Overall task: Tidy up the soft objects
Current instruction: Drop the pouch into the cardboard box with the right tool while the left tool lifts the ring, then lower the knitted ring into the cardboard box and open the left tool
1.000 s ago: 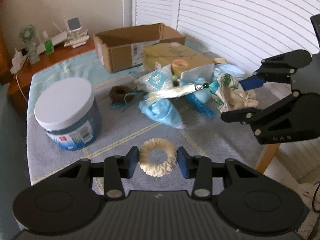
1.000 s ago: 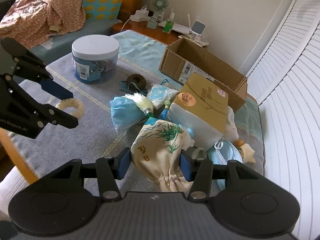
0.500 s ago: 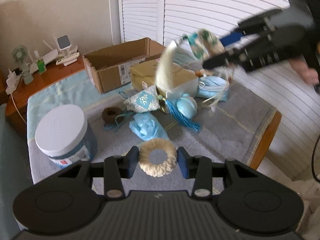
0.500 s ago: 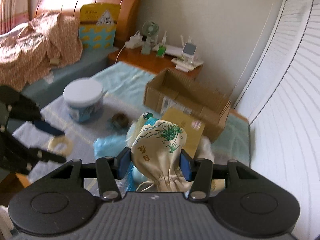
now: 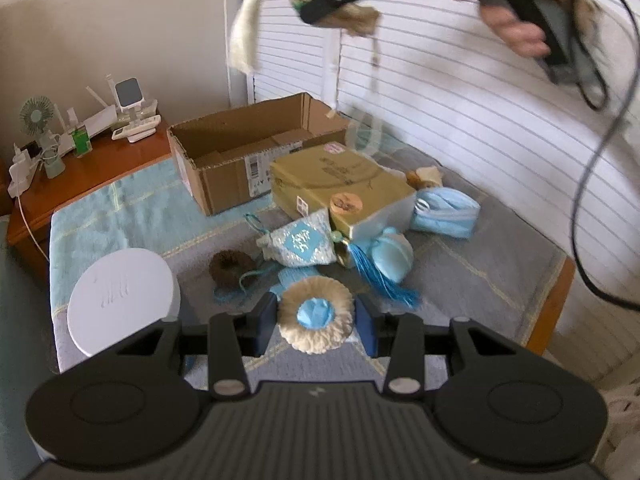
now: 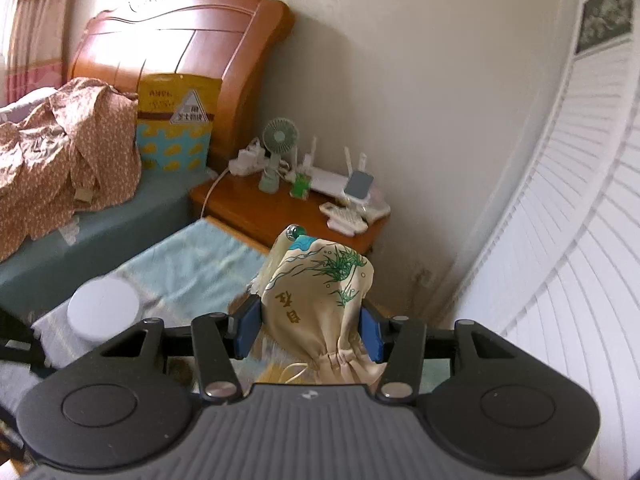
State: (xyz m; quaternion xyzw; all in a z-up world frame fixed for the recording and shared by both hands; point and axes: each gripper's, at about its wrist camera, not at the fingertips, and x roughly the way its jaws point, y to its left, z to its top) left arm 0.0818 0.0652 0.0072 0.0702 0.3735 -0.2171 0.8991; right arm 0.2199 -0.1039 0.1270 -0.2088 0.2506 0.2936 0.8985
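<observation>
My left gripper [image 5: 316,322] is shut on a cream woolly ring [image 5: 294,326] and holds it above the table. My right gripper [image 6: 310,330] is shut on a beige drawstring pouch [image 6: 320,300] with green plant print and a white tassel. In the left wrist view that pouch [image 5: 352,12] hangs high above the open cardboard box [image 5: 248,152]. On the grey cloth lie a silver-blue sachet [image 5: 300,244], a blue tassel [image 5: 380,280], a pale blue round pouch [image 5: 394,256], a blue zip pouch [image 5: 444,212] and a brown ring [image 5: 230,268].
A white-lidded tub [image 5: 120,300] stands at the table's left. A tan closed box [image 5: 340,184] lies mid-table. A wooden nightstand [image 6: 280,208] with a fan and gadgets is behind. Louvred doors [image 5: 460,100] run along the right. The table's right edge [image 5: 548,308] is close.
Both grippers have risen. The right gripper lifted the beige pouch off the pile to high above the cardboard box, its tassel swinging. The left lifted the cream ring off the cloth.
</observation>
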